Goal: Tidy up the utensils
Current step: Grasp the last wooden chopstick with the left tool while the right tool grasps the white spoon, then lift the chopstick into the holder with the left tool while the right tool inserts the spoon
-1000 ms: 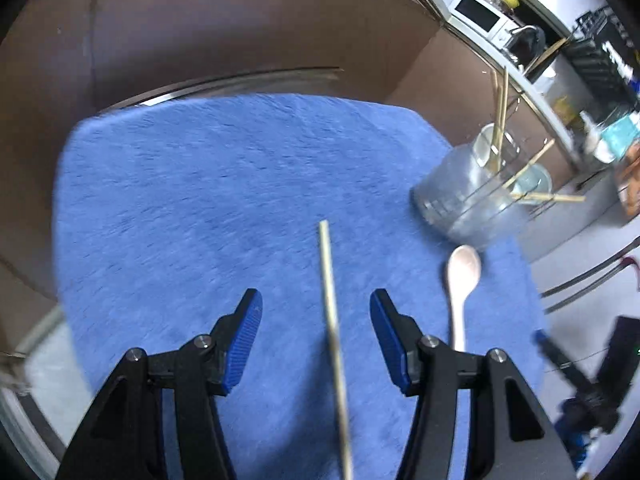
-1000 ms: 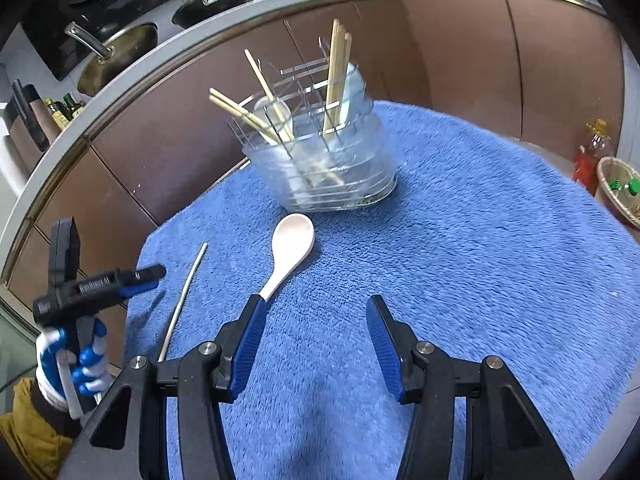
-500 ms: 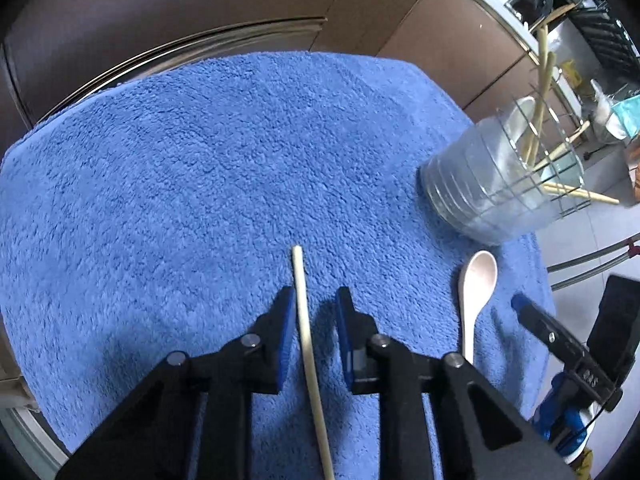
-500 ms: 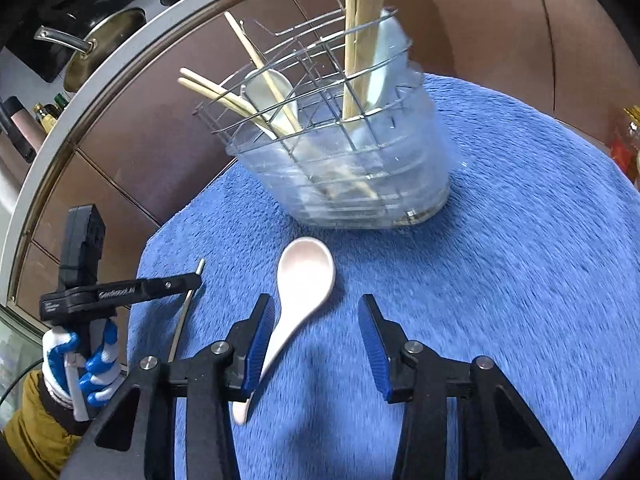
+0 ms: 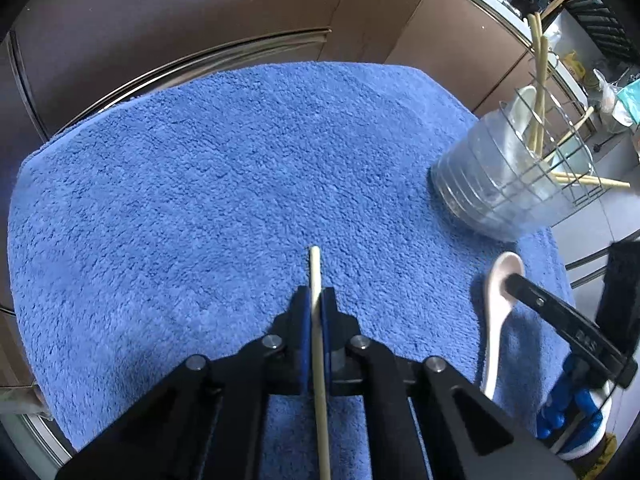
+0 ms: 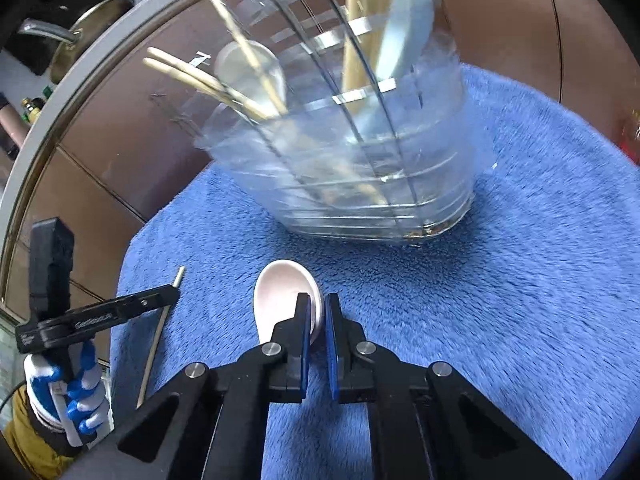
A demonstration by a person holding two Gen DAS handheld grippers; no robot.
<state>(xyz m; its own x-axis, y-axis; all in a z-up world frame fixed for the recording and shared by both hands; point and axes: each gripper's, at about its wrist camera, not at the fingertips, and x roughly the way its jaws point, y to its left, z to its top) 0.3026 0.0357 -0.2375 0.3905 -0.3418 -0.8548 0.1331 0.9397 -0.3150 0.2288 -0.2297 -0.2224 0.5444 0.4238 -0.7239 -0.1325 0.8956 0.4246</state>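
1. Pinching a chopstick (image 5: 316,276) lying on the blue towel (image 5: 200,200) — left gripper (image 5: 317,300), jaws just closed.
2. Clamping the white spoon (image 6: 286,300) near the utensil holder (image 6: 360,160) — right gripper (image 6: 316,320), jaws likewise just closed.

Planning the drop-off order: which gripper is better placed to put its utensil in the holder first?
Right. Its gripper is shut on the spoon just before the holder; the left gripper, clamping a chopstick, sits farther away.
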